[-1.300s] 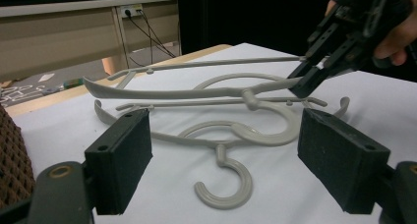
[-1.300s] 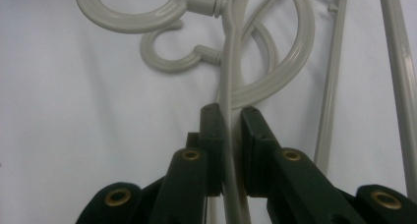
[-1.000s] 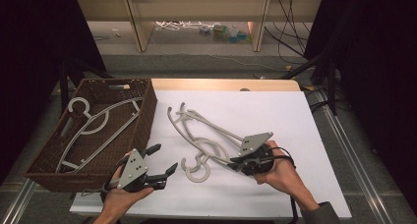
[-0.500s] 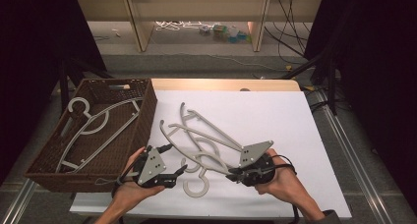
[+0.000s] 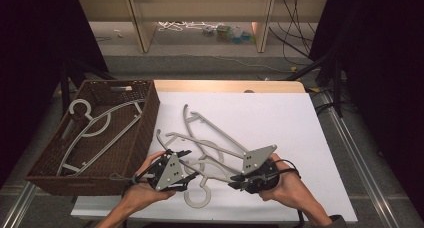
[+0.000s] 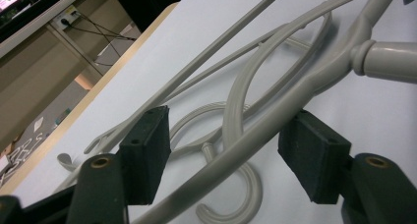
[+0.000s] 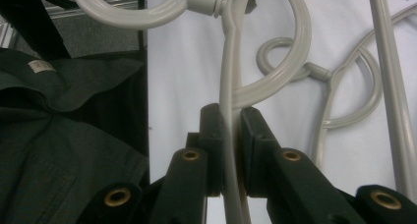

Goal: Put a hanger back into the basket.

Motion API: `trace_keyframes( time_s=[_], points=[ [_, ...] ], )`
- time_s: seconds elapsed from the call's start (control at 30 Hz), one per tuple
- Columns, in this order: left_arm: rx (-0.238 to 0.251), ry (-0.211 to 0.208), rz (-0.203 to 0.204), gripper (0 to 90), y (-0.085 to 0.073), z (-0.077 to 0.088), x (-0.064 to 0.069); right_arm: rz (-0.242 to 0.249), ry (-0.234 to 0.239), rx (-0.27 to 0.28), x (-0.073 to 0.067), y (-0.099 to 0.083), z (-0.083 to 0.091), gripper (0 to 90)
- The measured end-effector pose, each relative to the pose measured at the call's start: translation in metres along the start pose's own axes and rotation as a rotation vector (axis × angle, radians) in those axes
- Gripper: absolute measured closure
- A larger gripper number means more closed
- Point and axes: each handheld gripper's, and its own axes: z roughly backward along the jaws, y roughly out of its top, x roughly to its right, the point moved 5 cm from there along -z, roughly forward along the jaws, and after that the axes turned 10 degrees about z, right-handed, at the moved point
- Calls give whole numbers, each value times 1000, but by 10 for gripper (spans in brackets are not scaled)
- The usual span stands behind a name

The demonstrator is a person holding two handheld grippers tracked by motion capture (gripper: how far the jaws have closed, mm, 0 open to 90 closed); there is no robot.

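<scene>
since the earlier frame the left gripper [image 5: 181, 164] has been brought onto the grey hanger [image 5: 220, 173], jaws just closing round its arm without contact, while it is clamped by the right gripper [image 5: 239, 182].

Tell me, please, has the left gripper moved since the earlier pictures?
Yes. The left gripper has moved right, away from the basket, onto the hanger, its jaws closing.

The grey hangers [image 5: 210, 153] look like smooth moulded plastic with a soft sheen. The basket [image 5: 142, 138] is dark brown woven wicker, rough-textured. The table [image 5: 280, 123] has a matt white top with a pale wood edge. The gripper pads [image 6: 314, 155] look like matt black rubber.
</scene>
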Motion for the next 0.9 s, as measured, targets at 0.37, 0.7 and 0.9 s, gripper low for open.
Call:
trace_keyframes(
  time_s=[0.37, 0.7, 0.9],
  points=[
    [-52, -74, -167, 641, 3, 3, 7, 15, 35, 9, 0, -3, 1, 821],
    [-71, -138, -300, 739, 6, 7, 14, 72, 42, 25, 6, -7, 4, 823],
    [-75, -160, -314, 784, 8, 8, 14, 91, -22, 28, 14, -8, 6, 765]
  ],
)
